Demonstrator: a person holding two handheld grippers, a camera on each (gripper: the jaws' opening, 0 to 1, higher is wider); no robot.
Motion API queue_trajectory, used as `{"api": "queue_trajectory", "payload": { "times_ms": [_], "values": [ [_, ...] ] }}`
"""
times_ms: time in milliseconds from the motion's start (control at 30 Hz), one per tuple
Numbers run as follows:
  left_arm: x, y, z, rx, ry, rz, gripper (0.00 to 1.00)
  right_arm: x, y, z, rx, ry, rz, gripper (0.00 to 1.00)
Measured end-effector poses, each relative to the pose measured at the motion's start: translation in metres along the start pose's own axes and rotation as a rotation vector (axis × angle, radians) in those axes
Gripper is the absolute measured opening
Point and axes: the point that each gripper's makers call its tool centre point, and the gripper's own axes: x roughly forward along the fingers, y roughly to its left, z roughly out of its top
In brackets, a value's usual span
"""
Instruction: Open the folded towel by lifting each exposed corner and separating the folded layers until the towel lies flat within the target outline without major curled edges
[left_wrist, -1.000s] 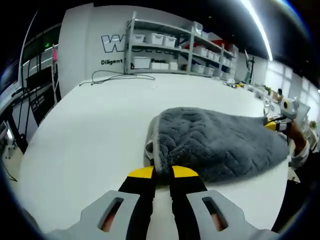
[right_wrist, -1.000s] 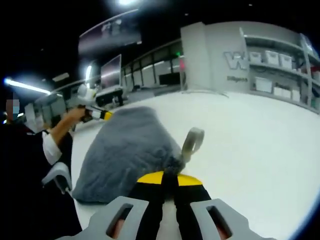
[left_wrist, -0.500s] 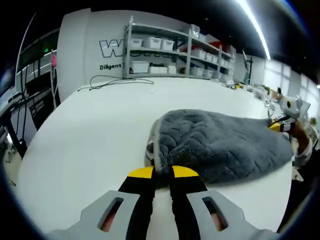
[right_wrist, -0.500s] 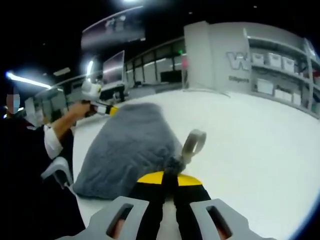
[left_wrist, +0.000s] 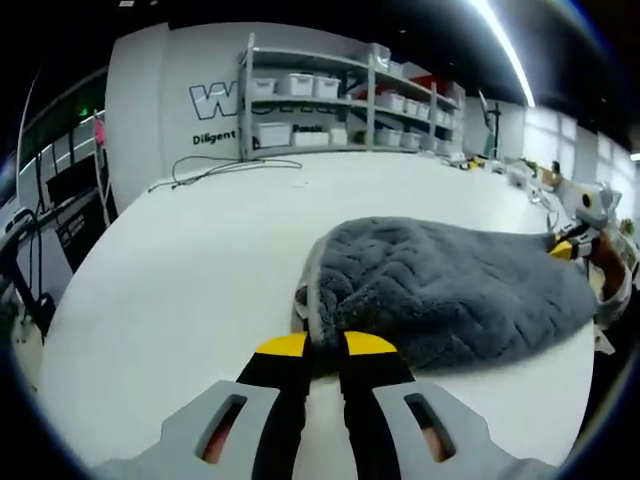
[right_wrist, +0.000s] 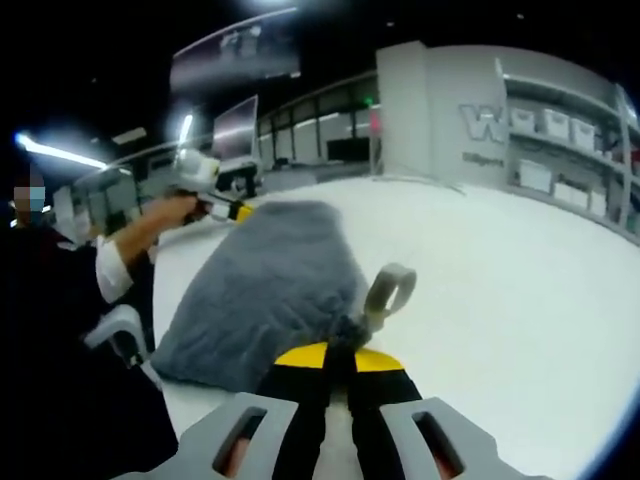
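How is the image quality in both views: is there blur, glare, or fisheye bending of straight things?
Left gripper view: sharp; the gray towel shows its quilted texture, while the shelves and ceiling light strip bend with fisheye distortion. Right gripper view: softer and slightly blurred; the towel texture is smeared, ceiling lamps flare, and the white table looks overexposed.

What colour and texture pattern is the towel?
Dark grey with a quilted wavy pattern, clearest in the left gripper view: towel.
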Motion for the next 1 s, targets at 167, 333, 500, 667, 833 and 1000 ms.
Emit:
{"api": "queue_trajectory", "payload": {
  "times_ms": [167, 333, 500, 667, 833, 1000],
  "values": [
    [0.004, 0.0, 0.002, 0.007, -0.003, -0.008, 0.11, -0.002, 0.002, -0.002, 0.013, 0.002, 0.013, 0.02],
    [0.012, -0.001, 0.006, 0.006, -0.003, -0.011, 0.11, -0.005, 0.007, -0.004, 0.011, 0.006, 0.021, 0.02],
    [0.017, -0.002, 0.009, 0.029, 0.003, -0.012, 0.11, -0.006, 0.005, -0.004, 0.016, 0.005, 0.027, 0.02],
    [0.023, -0.001, 0.012, 0.021, 0.005, -0.021, 0.11, -0.006, 0.004, -0.004, 0.016, 0.008, 0.034, 0.02],
    [0.029, -0.001, 0.016, 0.033, 0.013, -0.017, 0.11, -0.007, 0.005, -0.005, 0.019, 0.016, 0.046, 0.02],
    [0.036, 0.001, 0.02, 0.04, 0.023, -0.017, 0.11, -0.008, 0.007, -0.006, 0.025, 0.025, 0.055, 0.02]
  ]
}}
